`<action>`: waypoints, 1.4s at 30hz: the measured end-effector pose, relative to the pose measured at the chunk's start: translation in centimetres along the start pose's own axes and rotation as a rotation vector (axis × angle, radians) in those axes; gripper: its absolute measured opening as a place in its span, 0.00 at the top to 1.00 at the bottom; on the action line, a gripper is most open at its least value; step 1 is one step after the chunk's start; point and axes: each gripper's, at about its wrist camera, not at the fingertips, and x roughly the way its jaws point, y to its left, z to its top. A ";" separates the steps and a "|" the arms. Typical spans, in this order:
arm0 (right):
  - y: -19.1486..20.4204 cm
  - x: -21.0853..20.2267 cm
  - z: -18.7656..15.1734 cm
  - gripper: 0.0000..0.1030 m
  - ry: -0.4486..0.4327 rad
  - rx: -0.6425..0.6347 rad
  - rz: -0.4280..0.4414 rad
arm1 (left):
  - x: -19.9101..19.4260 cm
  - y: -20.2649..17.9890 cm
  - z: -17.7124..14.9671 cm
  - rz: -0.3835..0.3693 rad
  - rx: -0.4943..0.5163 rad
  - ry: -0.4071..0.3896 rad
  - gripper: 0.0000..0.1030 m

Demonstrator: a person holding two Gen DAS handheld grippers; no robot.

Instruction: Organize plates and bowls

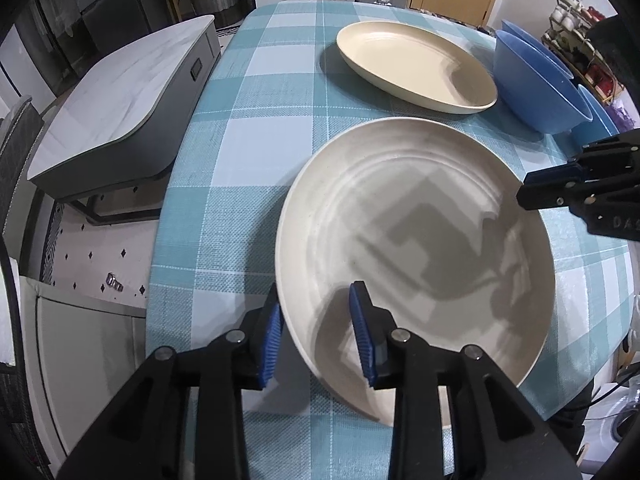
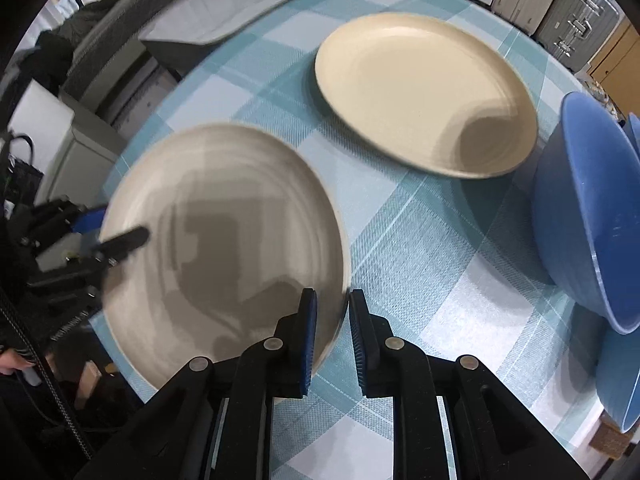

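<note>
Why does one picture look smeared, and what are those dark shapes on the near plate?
Right wrist view: motion blur smears the white plate and the left gripper. Left wrist view: sharp; the dark shapes on the plate are gripper shadows from overhead light. Both views bend the table edges, fisheye distortion.

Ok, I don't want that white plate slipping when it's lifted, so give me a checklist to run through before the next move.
1. Left tongs straddle the white plate rim, one finger inside, one outside: ok.
2. Left tongs closed on rim: not ok, gap visible.
3. Right tongs straddle the opposite rim: ok.
4. Right tongs clamped: cannot tell, motion blur.
5. Cream plate bare, ready as stacking target: ok.
6. Blue bowl lying tilted beside the cream plate, clear of path: cannot tell.
</note>
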 end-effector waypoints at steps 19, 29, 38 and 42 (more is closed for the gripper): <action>-0.9 -7.1 -3.3 0.71 -0.333 0.089 0.069 | -3.7 0.7 -0.5 0.039 -0.051 -0.134 0.57; -1.5 -11.1 -6.7 0.42 -0.560 0.202 0.070 | -8.2 -2.9 -0.5 0.032 -0.052 -0.297 0.50; 0.2 -14.4 -10.1 0.15 -0.788 0.175 -0.015 | -10.1 -6.1 0.3 0.081 -0.009 -0.406 0.08; 0.9 -14.9 -10.9 0.11 -0.836 0.155 -0.088 | -10.3 -6.2 1.1 0.086 -0.006 -0.425 0.03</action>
